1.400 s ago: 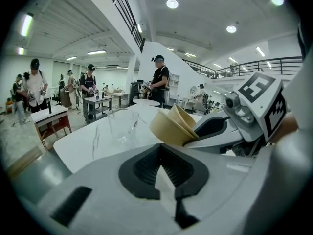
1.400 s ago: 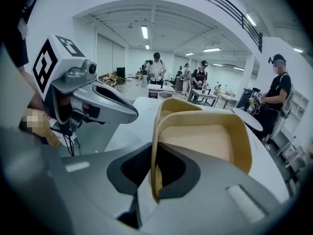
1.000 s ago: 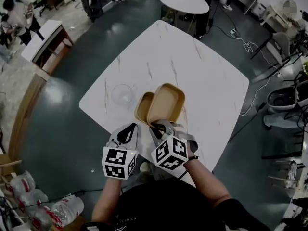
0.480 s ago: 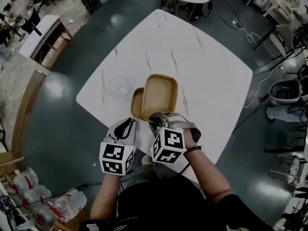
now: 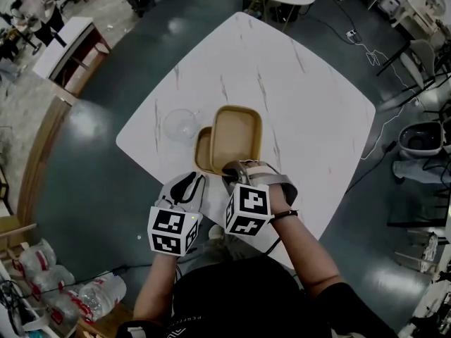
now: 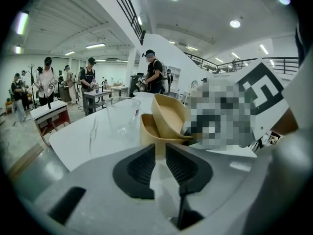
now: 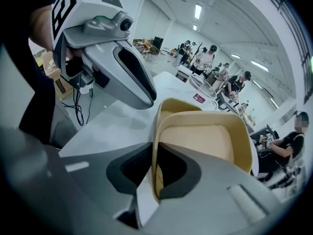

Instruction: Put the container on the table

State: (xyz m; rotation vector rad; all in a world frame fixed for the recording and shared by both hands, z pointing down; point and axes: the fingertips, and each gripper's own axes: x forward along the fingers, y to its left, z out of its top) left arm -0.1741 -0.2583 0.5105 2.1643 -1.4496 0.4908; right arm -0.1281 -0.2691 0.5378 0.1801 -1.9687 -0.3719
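the right tool [image 5: 234, 168], pinching the near rim of the tan container [image 5: 236, 136] at its 12 o'clock, has brought it lower and flatter, overlapping the second container [image 5: 203, 152] on the surface [image 5: 303, 90], so release looks near; the left tool [image 5: 191, 182] is pressed together, empty.

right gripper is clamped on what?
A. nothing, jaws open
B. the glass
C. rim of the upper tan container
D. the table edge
C: in the right gripper view, the right gripper has its jaws closed on the near rim of the upper tan container, while the glass stands apart on the table.
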